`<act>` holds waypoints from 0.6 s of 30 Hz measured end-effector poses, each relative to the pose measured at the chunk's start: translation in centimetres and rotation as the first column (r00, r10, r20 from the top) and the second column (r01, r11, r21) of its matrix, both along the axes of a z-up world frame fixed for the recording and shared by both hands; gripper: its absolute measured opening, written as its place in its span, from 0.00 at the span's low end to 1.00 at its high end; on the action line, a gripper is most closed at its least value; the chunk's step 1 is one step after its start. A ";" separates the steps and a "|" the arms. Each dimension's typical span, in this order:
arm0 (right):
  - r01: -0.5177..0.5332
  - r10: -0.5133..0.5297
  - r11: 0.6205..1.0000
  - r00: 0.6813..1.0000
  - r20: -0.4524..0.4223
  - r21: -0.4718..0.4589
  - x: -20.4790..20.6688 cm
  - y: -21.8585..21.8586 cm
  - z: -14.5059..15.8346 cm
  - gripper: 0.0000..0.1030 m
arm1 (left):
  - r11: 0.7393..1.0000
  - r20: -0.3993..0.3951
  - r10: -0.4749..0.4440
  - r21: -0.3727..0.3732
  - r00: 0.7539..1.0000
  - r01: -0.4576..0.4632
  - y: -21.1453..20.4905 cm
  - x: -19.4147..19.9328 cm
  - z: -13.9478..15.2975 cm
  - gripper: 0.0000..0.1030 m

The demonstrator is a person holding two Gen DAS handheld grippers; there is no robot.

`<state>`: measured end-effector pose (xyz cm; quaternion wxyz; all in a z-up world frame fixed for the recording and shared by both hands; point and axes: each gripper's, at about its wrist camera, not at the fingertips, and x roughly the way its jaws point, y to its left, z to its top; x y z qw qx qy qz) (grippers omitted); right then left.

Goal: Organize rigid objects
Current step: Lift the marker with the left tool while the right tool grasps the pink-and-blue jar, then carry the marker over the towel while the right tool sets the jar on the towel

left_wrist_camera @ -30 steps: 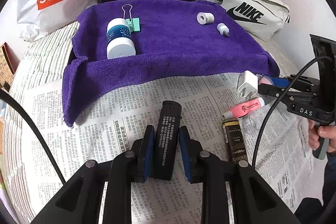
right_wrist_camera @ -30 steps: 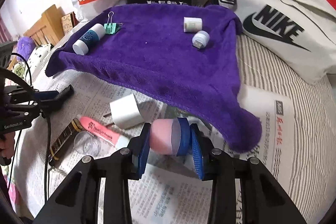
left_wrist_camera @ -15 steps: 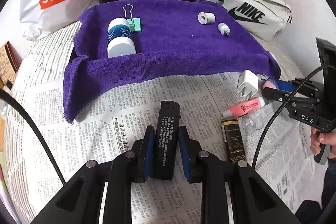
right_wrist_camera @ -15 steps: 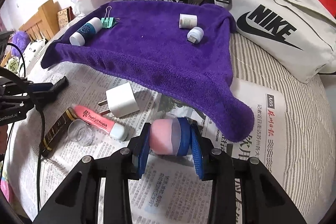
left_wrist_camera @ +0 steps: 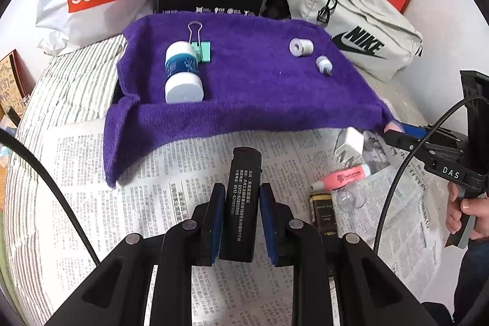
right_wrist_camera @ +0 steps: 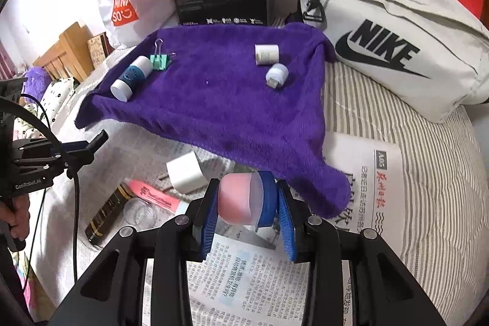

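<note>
A striped bed cover (right_wrist_camera: 406,142) carries sheets of newspaper (left_wrist_camera: 171,188) and, behind them, a purple towel (left_wrist_camera: 250,87). The black lighter (left_wrist_camera: 241,203) sits lengthwise between the blue pads of the left gripper (left_wrist_camera: 239,219), which are closed against its two sides, its top end pointing to the towel. The pink and blue container (right_wrist_camera: 247,199) lies crosswise between the pads of the right gripper (right_wrist_camera: 247,210), clamped at both ends, above the newspaper and just before the hanging corner of the towel. Both grippers point forward and a little down. On the paper between them lie a white charger (right_wrist_camera: 185,173), a pink highlighter (right_wrist_camera: 156,196), a clear cap (right_wrist_camera: 142,213) and a dark box (right_wrist_camera: 107,213). On the towel rest a white and blue bottle (left_wrist_camera: 182,72), touching a green binder clip (left_wrist_camera: 201,49), a white roll (left_wrist_camera: 301,47) and a small white plug (left_wrist_camera: 324,64).
</note>
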<state>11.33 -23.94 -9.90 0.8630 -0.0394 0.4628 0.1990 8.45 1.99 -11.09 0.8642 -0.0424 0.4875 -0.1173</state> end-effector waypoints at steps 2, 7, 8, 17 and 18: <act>-0.006 0.006 1.000 1.000 0.006 0.005 0.1 0.0 0.4 0.35 | 1.000 0.009 -0.003 -0.019 1.000 0.003 0.1 0.1 0.5 0.22; -0.017 0.016 1.000 1.000 0.021 0.010 1.0 0.3 1.2 0.35 | 1.000 0.026 -0.002 -0.015 1.000 0.003 0.1 0.8 1.7 0.22; -0.017 0.017 1.000 1.000 0.023 0.009 1.2 0.3 1.4 0.35 | 1.000 0.031 0.001 -0.013 1.000 0.000 0.2 1.0 1.9 0.22; -0.016 0.016 1.000 0.999 0.043 0.010 3.1 0.6 2.2 0.35 | 1.000 0.063 -0.020 -0.005 0.998 0.020 -0.3 3.2 3.9 0.22; -0.013 0.012 1.000 0.999 0.046 0.010 3.6 0.5 2.3 0.35 | 1.000 0.064 -0.021 -0.004 0.998 0.022 -0.3 3.4 3.9 0.22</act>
